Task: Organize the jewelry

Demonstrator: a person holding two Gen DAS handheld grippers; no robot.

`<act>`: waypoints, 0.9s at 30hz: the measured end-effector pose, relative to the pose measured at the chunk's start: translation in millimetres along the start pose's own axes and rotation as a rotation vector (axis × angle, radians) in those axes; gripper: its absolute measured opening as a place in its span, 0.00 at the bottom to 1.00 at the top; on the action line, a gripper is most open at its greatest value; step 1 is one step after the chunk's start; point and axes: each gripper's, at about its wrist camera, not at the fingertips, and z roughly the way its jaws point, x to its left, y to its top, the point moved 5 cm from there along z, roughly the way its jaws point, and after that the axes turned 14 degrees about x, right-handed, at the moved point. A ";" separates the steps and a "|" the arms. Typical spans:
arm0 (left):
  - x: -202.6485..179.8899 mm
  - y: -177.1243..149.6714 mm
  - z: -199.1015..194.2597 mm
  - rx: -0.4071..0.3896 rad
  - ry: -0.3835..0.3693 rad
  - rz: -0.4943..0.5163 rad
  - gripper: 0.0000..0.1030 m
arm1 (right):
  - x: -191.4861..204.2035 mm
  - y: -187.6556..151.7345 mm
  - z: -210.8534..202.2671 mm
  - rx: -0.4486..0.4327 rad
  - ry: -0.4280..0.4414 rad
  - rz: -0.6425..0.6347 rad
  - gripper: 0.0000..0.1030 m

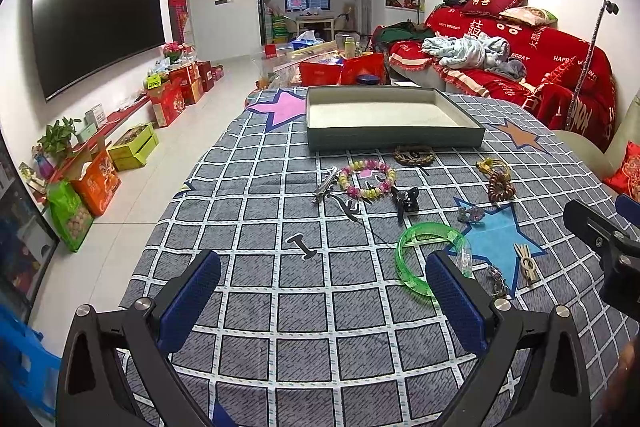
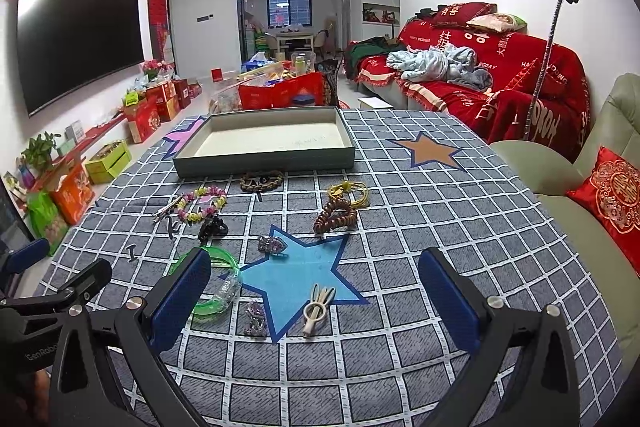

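A shallow grey tray stands empty at the far side of the checked cloth. Before it lie a pink-and-yellow bead bracelet, a green bangle, a brown coil tie, a black claw clip, a cream clip and other small pieces. My left gripper is open and empty, just left of the bangle. My right gripper is open and empty, above the cream clip.
A grey-blue checked cloth with star patches covers the table. A red-covered sofa stands at the right, a pale armchair with a red cushion nearer. A TV and boxes line the left wall.
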 end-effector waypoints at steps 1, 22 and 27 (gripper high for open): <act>0.0 0.1 -0.1 0.000 -0.001 0.001 1.00 | 0.3 0.1 0.3 0.000 0.000 -0.001 1.00; 0.8 -2.8 2.6 0.010 -0.002 -0.001 1.00 | 4.0 0.7 2.6 0.001 0.002 -0.004 1.00; 0.3 -3.8 3.7 0.014 -0.002 -0.002 1.00 | 4.9 0.7 3.8 0.000 0.001 -0.005 1.00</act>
